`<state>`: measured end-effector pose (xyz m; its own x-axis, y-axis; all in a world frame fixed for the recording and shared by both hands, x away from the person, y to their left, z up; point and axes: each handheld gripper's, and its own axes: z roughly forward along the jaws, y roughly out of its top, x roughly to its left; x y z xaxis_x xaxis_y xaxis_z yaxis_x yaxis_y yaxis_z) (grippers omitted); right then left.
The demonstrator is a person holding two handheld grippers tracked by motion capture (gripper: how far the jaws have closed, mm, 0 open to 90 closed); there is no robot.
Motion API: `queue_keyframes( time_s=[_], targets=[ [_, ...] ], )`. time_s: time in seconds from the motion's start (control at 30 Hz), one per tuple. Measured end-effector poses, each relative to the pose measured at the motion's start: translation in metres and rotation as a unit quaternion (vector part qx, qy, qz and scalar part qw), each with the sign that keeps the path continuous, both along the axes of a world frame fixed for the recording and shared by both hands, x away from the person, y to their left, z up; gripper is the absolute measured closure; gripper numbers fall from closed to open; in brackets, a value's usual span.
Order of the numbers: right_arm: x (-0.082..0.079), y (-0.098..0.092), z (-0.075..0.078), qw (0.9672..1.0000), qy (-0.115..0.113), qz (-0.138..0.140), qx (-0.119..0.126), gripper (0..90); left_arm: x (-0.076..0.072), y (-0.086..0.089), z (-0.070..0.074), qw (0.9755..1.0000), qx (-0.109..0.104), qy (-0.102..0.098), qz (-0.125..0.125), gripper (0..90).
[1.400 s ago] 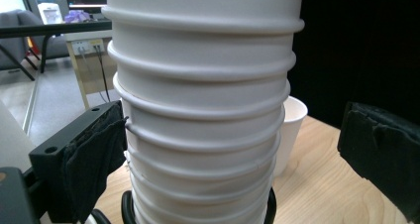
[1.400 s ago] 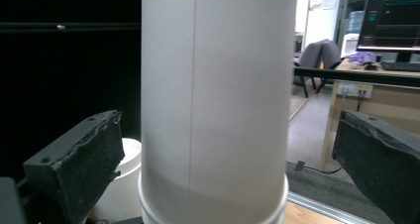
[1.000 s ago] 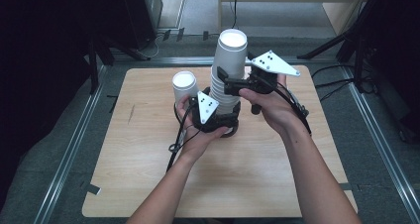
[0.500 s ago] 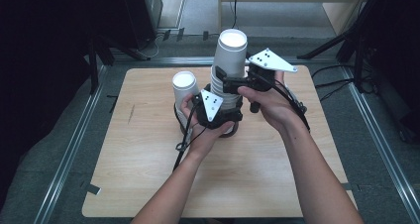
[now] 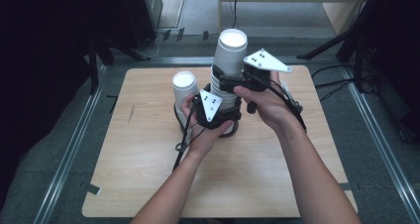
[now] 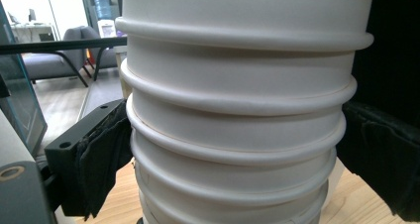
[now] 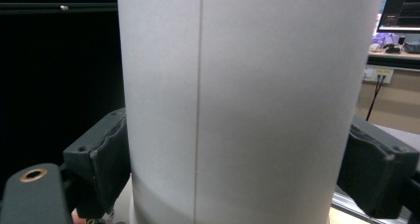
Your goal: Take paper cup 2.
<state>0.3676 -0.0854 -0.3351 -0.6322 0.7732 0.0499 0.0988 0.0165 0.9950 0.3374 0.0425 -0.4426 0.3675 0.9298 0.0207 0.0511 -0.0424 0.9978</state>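
A tall stack of white paper cups [image 5: 218, 85] stands mid-table, with one longer top cup [image 5: 231, 48] sticking out of it. My left gripper [image 5: 224, 109] is at the stack's lower rims [image 6: 237, 110]. Its jaws have just been closing, and both pads [image 6: 104, 154] press on the stack's sides. My right gripper [image 5: 232, 81] is higher up, around the top cup's smooth wall [image 7: 247, 100]. Its jaws have just been closing too, and the pads [image 7: 101, 154] touch the cup on both sides. A single white cup [image 5: 184, 84] stands just left of the stack.
The wooden table [image 5: 148, 174] has bare room in front and at the left. Metal rails [image 5: 69, 149] run along both sides on the grey floor. Black stands and cables lie beyond the far edge. The left gripper's cable [image 5: 182, 144] trails down by the forearm.
Both hands have stayed at the stack. The left gripper's grey plate has shifted slightly right, toward the cups.
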Motion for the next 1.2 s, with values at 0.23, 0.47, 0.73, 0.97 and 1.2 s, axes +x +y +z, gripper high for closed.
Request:
queue_keyframes(
  time_s=[0.23,0.47,0.73,0.97,1.2],
  targets=[
    [-0.001,0.000,0.004,0.9999,-0.005,-0.004,0.015,12.5,0.000,0.000,0.000,1.0000,0.001,0.000,-0.001,3.4],
    [0.000,0.001,0.003,0.9998,-0.002,-0.006,0.017,11.9,-0.001,0.001,0.000,1.0000,0.000,0.001,-0.003,3.7],
    [0.004,0.001,-0.003,0.9996,0.023,-0.002,0.015,8.7,-0.001,0.002,0.000,1.0000,-0.001,0.001,-0.005,3.8],
    [0.006,0.002,-0.009,0.9997,0.026,0.003,0.003,8.0,-0.001,0.002,-0.001,1.0000,-0.001,0.000,-0.005,3.9],
    [0.004,0.002,-0.006,0.9998,0.017,0.001,0.004,10.4,-0.001,0.002,-0.001,1.0000,0.000,0.000,-0.006,3.9]
  ],
)
